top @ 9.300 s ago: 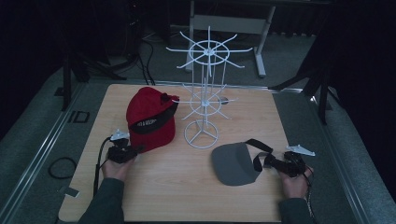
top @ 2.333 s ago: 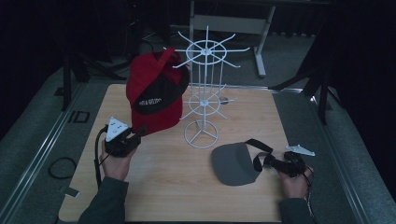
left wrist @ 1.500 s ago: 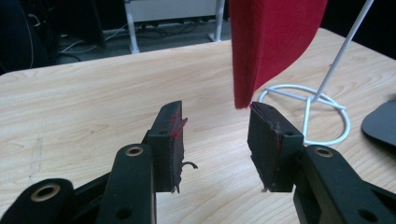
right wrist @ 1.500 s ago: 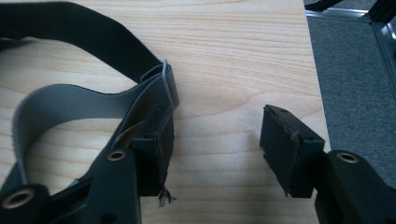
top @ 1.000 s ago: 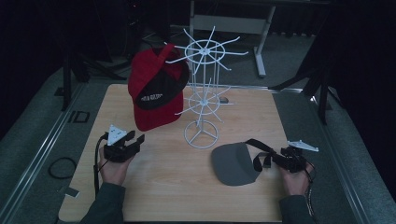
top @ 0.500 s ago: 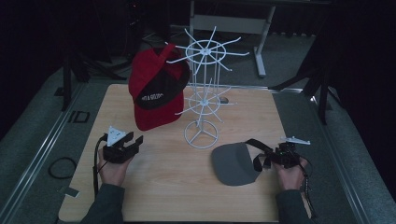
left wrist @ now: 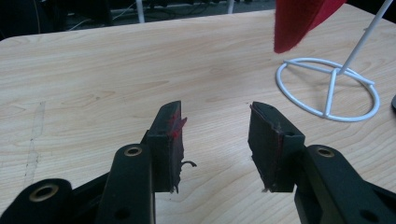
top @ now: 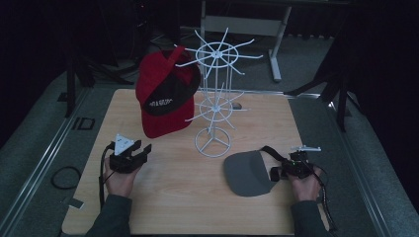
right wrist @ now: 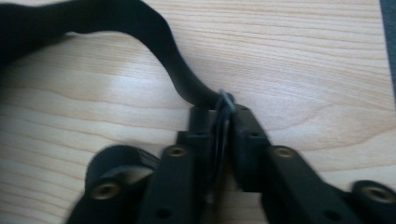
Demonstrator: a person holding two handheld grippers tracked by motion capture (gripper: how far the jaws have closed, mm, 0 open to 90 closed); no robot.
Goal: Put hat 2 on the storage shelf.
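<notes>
A red cap (top: 165,96) with a black front panel hangs on the white wire rack (top: 216,98); its lower edge (left wrist: 299,23) shows in the left gripper view. My left gripper (top: 143,150) rests on the table below it, open, with nothing between its pads (left wrist: 215,135). A grey cap (top: 244,173) lies on the table at the right. Its black strap (right wrist: 154,46) runs between the jaws of my right gripper (right wrist: 220,116), which have just been closing and now pinch it. In the high view this gripper (top: 275,174) sits at the cap's right edge.
The rack's ring base (left wrist: 330,93) stands mid-table between the two hands. The wooden table (top: 173,197) has grey carpet around it and a rail along its left side. A cable loop (top: 63,177) lies on the floor at the left.
The red cap went from the table up onto the rack, and my left gripper let go and drew back. My right gripper closed on the grey cap's strap.
</notes>
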